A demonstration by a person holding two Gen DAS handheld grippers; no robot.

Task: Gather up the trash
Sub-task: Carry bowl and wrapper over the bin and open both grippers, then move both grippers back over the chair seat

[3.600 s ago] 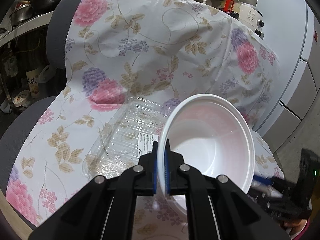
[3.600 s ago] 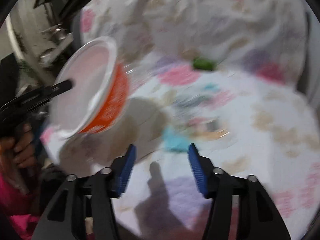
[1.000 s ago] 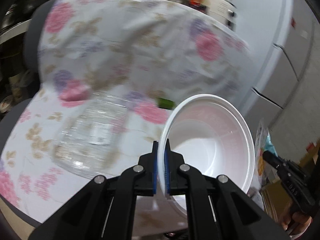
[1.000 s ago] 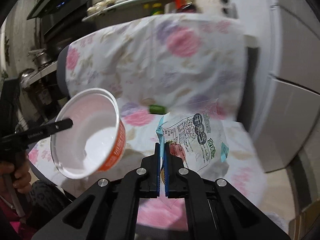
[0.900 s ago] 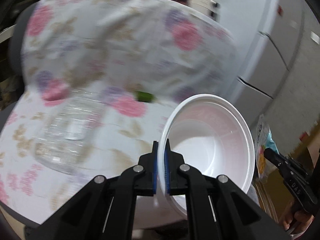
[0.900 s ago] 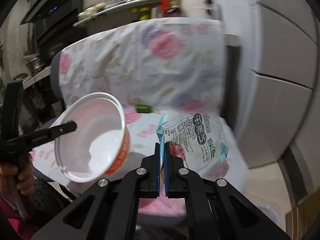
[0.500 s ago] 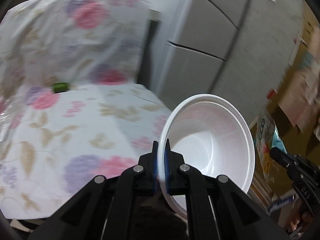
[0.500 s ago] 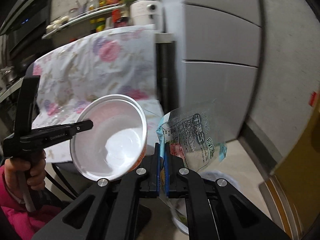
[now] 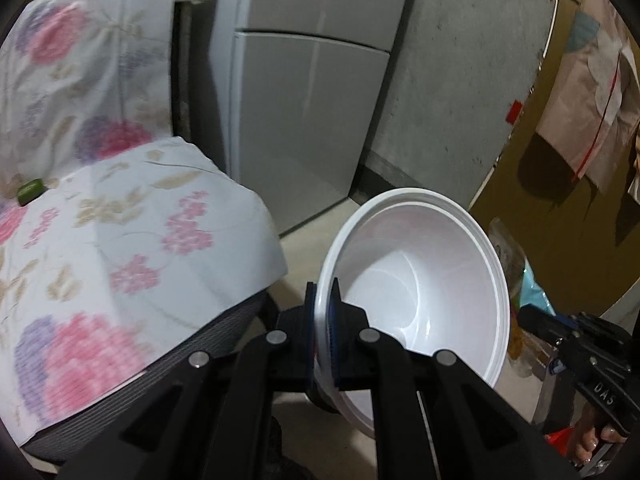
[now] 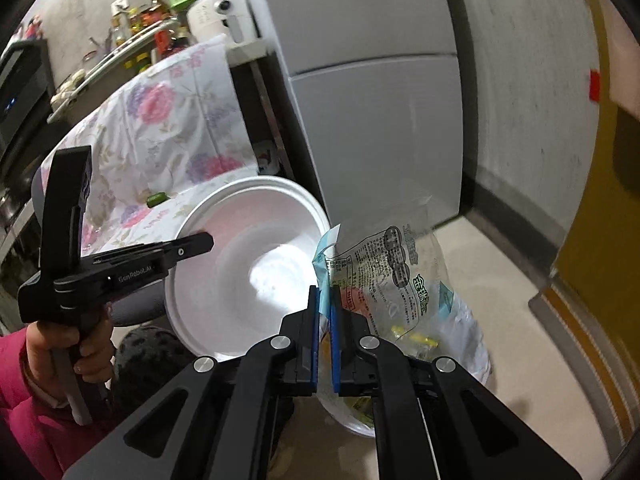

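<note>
The left gripper [image 9: 325,332] has its jaws pinched nearly closed on the rim of a white disposable bowl [image 9: 416,280], one pad inside the wall and one outside, so the bowl hangs off to the right of the jaws with its mouth facing the camera, out over the floor beyond the near right corner of the flower-cloth seat [image 9: 120,240]. The right gripper [image 10: 325,340] has its jaws all but closed on the top edge of a clear printed snack wrapper [image 10: 384,272], which dangles beyond the pads just above a white-lined trash bin [image 10: 468,344] on the floor; the bowl sits just left of the wrapper in that view, seemingly touching it at the rim. Both items look very light. The bowl appears to be thin foam or plastic, stiff enough to be carried by its rim but likely to crack or flex under a hard squeeze, so a shallow bite on the rim seems right. The wrapper is limp, slick film that would probably slip from a loose hold, and it is best caught by a folded or sealed edge. A small green object [image 9: 30,191] lies on the far left of the seat, apparently left to collect.
</note>
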